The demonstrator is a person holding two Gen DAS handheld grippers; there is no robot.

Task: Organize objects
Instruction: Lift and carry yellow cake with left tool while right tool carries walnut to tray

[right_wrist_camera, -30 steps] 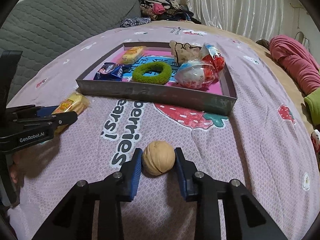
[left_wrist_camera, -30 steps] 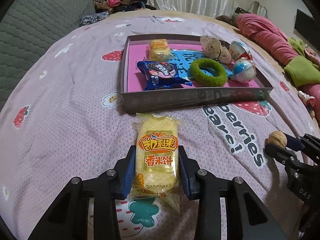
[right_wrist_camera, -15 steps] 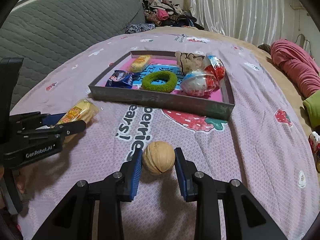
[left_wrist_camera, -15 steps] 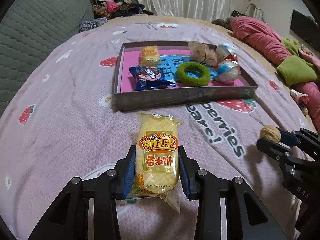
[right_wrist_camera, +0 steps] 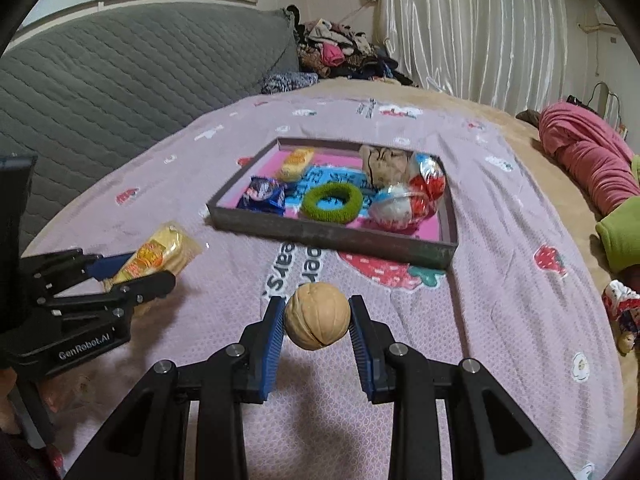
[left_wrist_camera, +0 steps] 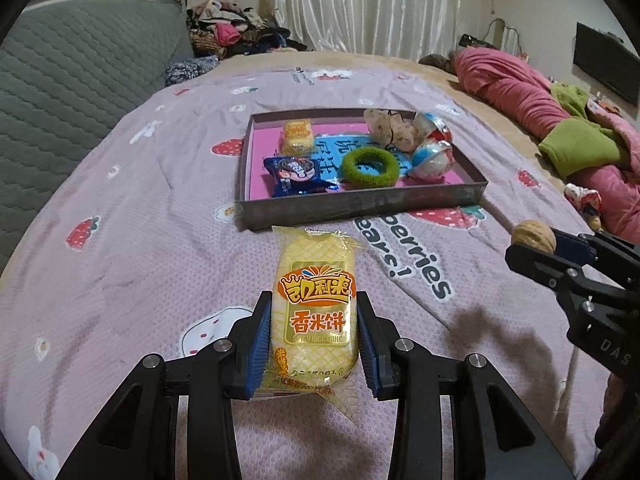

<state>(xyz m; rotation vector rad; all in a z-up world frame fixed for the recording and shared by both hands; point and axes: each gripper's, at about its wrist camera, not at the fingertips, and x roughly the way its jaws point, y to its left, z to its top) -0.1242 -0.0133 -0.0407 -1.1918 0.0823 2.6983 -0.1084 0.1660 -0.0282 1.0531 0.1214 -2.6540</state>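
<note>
My left gripper (left_wrist_camera: 314, 316) is shut on a yellow rice cake packet (left_wrist_camera: 314, 304), held above the pink bedspread; the same packet (right_wrist_camera: 160, 254) shows at the left of the right wrist view. My right gripper (right_wrist_camera: 318, 316) is shut on a walnut (right_wrist_camera: 317, 315), also lifted off the bed, and the walnut (left_wrist_camera: 534, 236) appears at the right edge of the left wrist view. Ahead of both lies a shallow grey tray (left_wrist_camera: 360, 208) (right_wrist_camera: 332, 238) with a pink floor. It holds a small yellow snack (left_wrist_camera: 298, 136), a blue cookie packet (left_wrist_camera: 296, 172), a green ring (left_wrist_camera: 370, 166), a plush toy (left_wrist_camera: 390, 130) and two foil eggs (left_wrist_camera: 432, 156).
A grey quilted headboard (left_wrist_camera: 72, 80) rises on the left. Piled clothes (left_wrist_camera: 236, 36) lie at the back by white curtains. Pink and green bedding (left_wrist_camera: 560, 120) runs along the right side, with a small toy (right_wrist_camera: 622, 312) near the bed's edge.
Both grippers have risen and drawn back from the tray with their loads still held; the tray now looks smaller and farther in both views.
</note>
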